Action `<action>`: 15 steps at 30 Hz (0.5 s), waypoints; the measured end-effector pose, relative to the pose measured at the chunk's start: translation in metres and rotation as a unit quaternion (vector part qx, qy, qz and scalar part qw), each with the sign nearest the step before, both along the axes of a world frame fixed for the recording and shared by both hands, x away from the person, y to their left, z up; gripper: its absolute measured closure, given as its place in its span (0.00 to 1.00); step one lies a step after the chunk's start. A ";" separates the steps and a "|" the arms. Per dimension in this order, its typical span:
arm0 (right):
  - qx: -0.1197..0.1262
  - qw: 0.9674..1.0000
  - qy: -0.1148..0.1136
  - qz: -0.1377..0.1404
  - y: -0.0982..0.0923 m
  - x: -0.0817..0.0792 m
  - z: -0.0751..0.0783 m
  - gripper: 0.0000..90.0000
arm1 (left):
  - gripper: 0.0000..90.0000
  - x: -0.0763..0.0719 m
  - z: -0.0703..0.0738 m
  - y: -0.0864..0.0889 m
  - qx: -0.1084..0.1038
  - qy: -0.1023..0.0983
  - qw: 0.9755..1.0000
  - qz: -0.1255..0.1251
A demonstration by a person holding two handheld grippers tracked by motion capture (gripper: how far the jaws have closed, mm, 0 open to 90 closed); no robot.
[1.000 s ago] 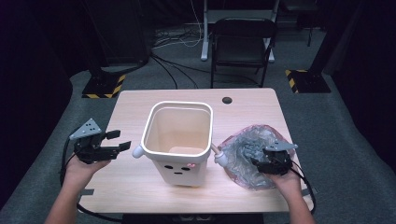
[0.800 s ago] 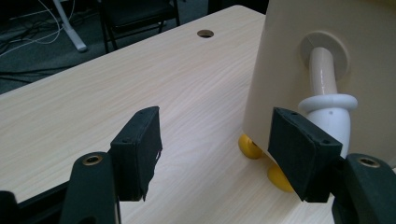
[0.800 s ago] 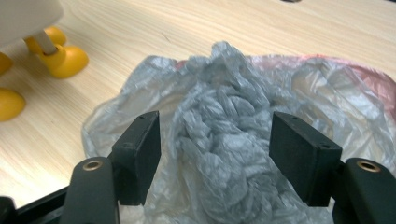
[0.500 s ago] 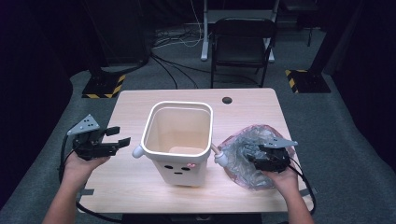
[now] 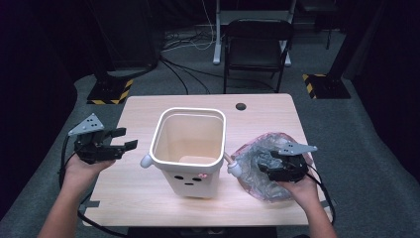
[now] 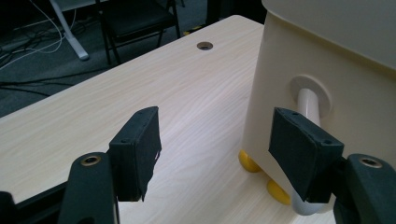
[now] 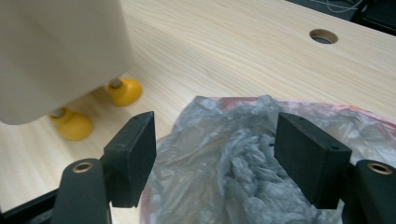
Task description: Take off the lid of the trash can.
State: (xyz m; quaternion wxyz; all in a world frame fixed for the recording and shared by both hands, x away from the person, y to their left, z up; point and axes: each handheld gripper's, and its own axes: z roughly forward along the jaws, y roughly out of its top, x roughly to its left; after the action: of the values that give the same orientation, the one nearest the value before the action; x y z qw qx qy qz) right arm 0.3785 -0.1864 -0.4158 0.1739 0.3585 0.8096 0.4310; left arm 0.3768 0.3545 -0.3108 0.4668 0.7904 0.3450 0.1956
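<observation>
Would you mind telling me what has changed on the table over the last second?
The right gripper has lifted slightly off the crumpled plastic bag, its jaws just opening, gripping nothing. The left gripper rose a little, open. The cream bin and bag stayed put.

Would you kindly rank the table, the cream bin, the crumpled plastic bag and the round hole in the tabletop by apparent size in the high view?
1. table
2. cream bin
3. crumpled plastic bag, partly covered by the right-hand tongs
4. round hole
</observation>
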 end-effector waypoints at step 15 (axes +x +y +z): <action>0.010 0.996 -0.022 0.081 0.028 -0.026 0.056 0.33 | 0.38 0.006 0.026 -0.009 -0.014 -0.008 1.000 -0.018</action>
State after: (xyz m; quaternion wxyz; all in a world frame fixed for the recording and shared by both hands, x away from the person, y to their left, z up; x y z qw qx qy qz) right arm 0.3524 -0.1586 -0.3601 0.1522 0.2836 0.8280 0.4591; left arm 0.3826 0.3450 -0.2847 0.4838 0.7886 0.3292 0.1885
